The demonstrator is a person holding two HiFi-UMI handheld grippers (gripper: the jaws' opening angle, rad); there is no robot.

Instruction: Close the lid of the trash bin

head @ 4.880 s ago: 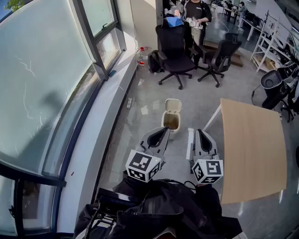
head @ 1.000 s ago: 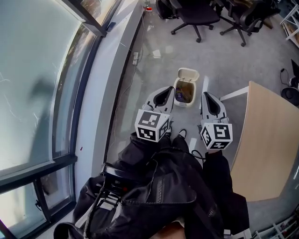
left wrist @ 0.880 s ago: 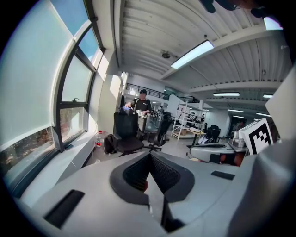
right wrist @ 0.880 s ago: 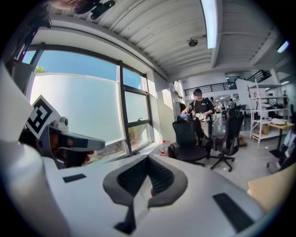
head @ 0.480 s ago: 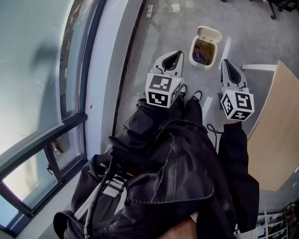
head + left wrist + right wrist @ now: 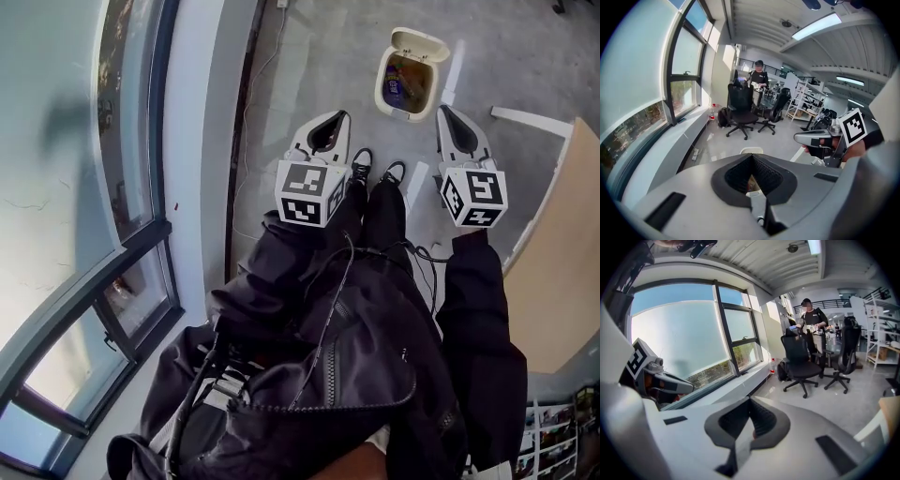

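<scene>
so: 1 open bin point(image 6: 382, 86), 2 grippers point(image 6: 337, 116) point(image 6: 444, 112)

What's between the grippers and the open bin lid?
Nothing visible. Only bare floor lies between the left gripper, the right gripper and the trash bin. Its lid stands open on the far side, with nothing on the rim.

Ahead of the left gripper point(image 6: 339, 116) and the right gripper point(image 6: 443, 112) sits the trash bin point(image 6: 382, 86), and the stuff inside it is too small to tell. In the left gripper view that gripper's own body covers most of the bin, so only the top of its lid point(image 6: 752, 150) peeks over the tip. The table point(image 6: 562, 272) out past the right gripper is cut off by the picture's edge.
</scene>
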